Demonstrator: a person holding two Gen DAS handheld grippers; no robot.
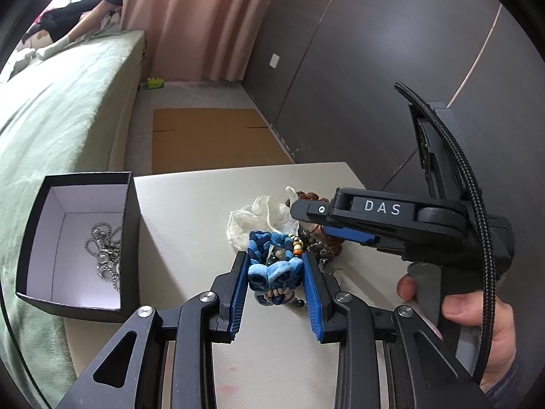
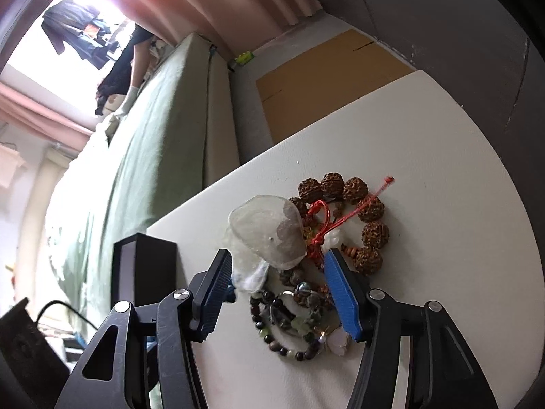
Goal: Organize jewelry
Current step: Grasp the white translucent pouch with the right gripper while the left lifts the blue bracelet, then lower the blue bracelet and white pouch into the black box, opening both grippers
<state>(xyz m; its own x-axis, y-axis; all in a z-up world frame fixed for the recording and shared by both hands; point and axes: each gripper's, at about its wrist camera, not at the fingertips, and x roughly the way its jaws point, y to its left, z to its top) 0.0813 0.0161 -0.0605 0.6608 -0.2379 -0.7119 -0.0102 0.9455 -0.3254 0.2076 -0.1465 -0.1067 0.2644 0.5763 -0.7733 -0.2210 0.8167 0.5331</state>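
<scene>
A pile of jewelry lies on the white table (image 1: 190, 204). My left gripper (image 1: 275, 259) is open, its blue pads on either side of a blue fabric-and-bead piece (image 1: 272, 272), which rests on the table. My right gripper (image 2: 278, 259) is open above the pile, over a translucent pouch (image 2: 265, 228) and dark bead bracelets (image 2: 289, 320). A brown rudraksha bracelet (image 2: 357, 204) with red cord lies just beyond. The right gripper also shows in the left wrist view (image 1: 327, 225). A black box (image 1: 78, 238) at the table's left holds a silver ball chain (image 1: 105, 252).
A green-covered bed (image 1: 51, 119) runs along the left, with a person lying at its far end. Flat cardboard (image 1: 211, 139) lies on the floor beyond the table. A dark wall (image 1: 374, 68) stands to the right. The box also shows in the right wrist view (image 2: 143, 266).
</scene>
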